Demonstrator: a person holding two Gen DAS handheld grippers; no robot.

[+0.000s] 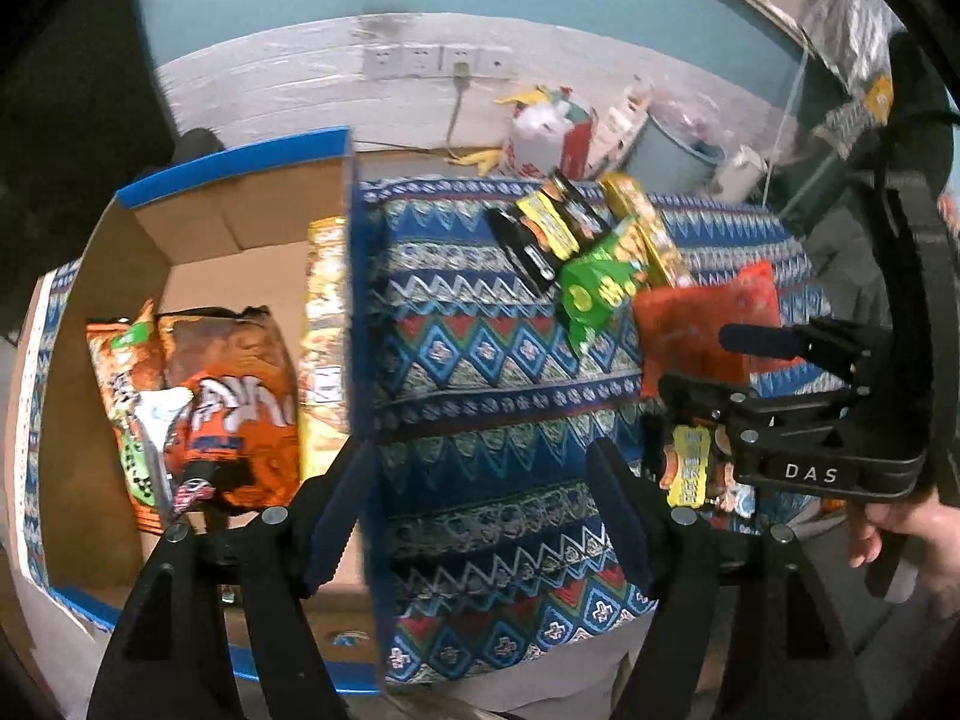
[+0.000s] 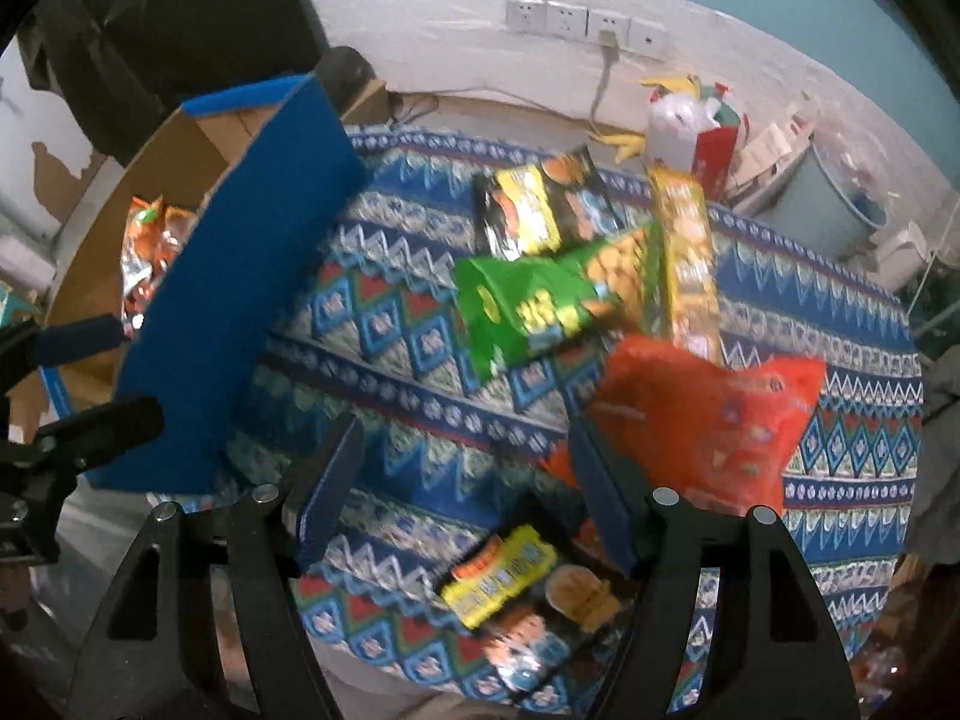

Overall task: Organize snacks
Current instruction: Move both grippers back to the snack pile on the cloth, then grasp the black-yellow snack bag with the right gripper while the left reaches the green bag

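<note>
The snacks are in two groups. Inside the cardboard box (image 1: pixel 198 276), which stands at the left end of the table, lie an orange chip bag (image 1: pixel 240 402) and a second orange and green bag (image 1: pixel 123 396) just beside it on the left, the two touching. A yellow packet (image 1: pixel 324 348) stands on edge against the box's blue right wall (image 1: pixel 360 312).

The rest lie loose on the patterned tablecloth (image 2: pixel 408 360), to the right of the box. A green bag (image 2: pixel 540 300) lies tilted near the middle of the cloth, overlapping the lower edge of a black and yellow packet (image 2: pixel 540 210) behind it. A long yellow packet (image 2: pixel 684 264) runs along the green bag's right side. A red bag (image 2: pixel 708 420) lies nearer the front, its upper edge touching the long yellow packet's lower end. A second black packet with a yellow label (image 2: pixel 528 606) lies closest to the table's front edge.

The left gripper (image 1: pixel 480 516) hovers over the box's right wall, jaws spread wide with nothing between them; the wall's edge runs up between the fingers in this view, but contact cannot be confirmed. The right gripper (image 2: pixel 462 492) hangs over the cloth with jaws wide apart and empty; its right finger overlaps the red bag's left edge in the view, and the second black packet shows below the gap. A hand (image 1: pixel 906 540) grips the right gripper's handle.

Behind the table: a white wall with a row of sockets (image 2: pixel 585 24), a red and white bag (image 2: pixel 696 132), and a grey tub (image 2: pixel 822 204).
</note>
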